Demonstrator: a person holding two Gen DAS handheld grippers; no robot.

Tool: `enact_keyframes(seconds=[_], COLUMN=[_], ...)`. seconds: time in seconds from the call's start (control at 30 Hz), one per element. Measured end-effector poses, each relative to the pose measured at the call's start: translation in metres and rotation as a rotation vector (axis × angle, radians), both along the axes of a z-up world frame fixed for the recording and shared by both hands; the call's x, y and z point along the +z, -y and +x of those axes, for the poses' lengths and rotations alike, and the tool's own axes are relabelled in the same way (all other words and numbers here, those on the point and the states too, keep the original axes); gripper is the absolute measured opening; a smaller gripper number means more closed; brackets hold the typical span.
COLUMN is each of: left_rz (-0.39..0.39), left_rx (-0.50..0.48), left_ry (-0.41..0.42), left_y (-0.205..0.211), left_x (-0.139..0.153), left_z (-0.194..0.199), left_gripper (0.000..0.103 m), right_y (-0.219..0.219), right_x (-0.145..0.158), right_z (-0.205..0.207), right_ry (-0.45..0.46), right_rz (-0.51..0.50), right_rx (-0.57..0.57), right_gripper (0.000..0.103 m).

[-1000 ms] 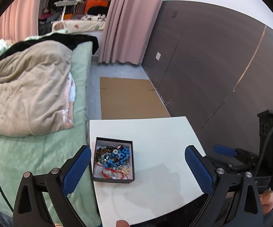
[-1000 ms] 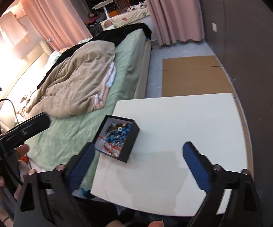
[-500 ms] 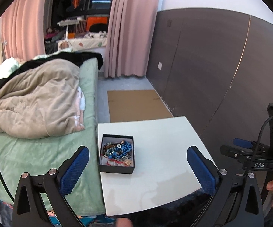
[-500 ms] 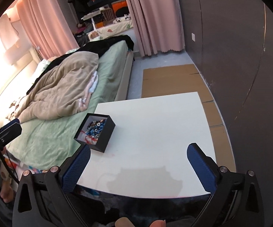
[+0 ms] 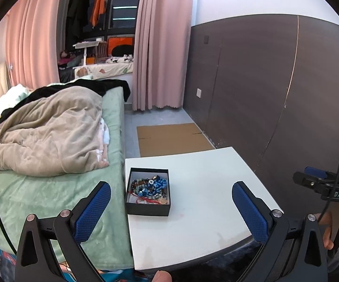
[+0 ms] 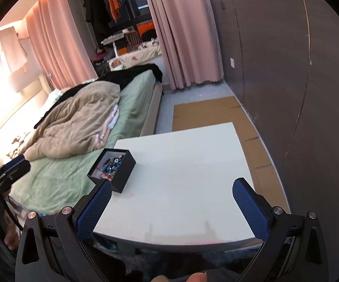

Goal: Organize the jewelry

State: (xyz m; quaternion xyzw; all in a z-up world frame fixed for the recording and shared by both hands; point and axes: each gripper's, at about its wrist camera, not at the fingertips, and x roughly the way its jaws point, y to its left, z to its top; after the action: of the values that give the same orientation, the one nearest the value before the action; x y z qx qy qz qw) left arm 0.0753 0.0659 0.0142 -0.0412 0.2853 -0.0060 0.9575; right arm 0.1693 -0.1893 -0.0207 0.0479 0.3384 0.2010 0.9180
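A small black box point(image 5: 148, 195) stands on the left side of a white table point(image 5: 207, 188). It holds a tangle of jewelry point(image 5: 151, 188): blue beads, dark beads and red cord. The box also shows in the right wrist view point(image 6: 113, 169), with the jewelry point(image 6: 111, 164) inside. My left gripper point(image 5: 171, 209) is open and empty, held back from the table's near edge. My right gripper point(image 6: 172, 202) is open and empty, above the near edge. Each gripper shows at the edge of the other's view: the right one point(image 5: 319, 183), the left one point(image 6: 12, 166).
A bed point(image 5: 52, 188) with a green sheet and a beige blanket point(image 5: 47, 131) adjoins the table's left side. A dark panelled wall point(image 5: 275, 82) runs along the right. Flat cardboard point(image 5: 171, 138) lies on the floor beyond the table. Pink curtains point(image 5: 162, 42) hang at the back.
Both grippers have pulled back and up from the table, so the box and table look smaller and farther. The box has not moved. Both grippers stay open.
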Motion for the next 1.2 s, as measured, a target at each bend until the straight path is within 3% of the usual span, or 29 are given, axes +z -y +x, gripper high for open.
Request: enact_keyframes(seconds=[0.17,0.43,1.2], left_rz=[0.018,0.043,0.006], left_rx=[0.016,0.018,0.058], left_ry=[0.000,-0.004,0.015], left_y=[-0.001,0.002,-0.006], left_x=[-0.015,-0.029,-0.036], left_z=[-0.003,-0.006,-0.007], left_gripper=[0.103,0.103,0.103], right_y=[-0.004,-0.004,-0.001], right_x=[-0.005,-0.022,-0.020], right_z=[-0.009,-0.016,-0.022], right_ry=[0.018,0.005,0.048], right_rz=[-0.077,-0.116,-0.105], right_rx=[-0.017,-0.024,-0.048], right_gripper=[0.103,0.103,0.103])
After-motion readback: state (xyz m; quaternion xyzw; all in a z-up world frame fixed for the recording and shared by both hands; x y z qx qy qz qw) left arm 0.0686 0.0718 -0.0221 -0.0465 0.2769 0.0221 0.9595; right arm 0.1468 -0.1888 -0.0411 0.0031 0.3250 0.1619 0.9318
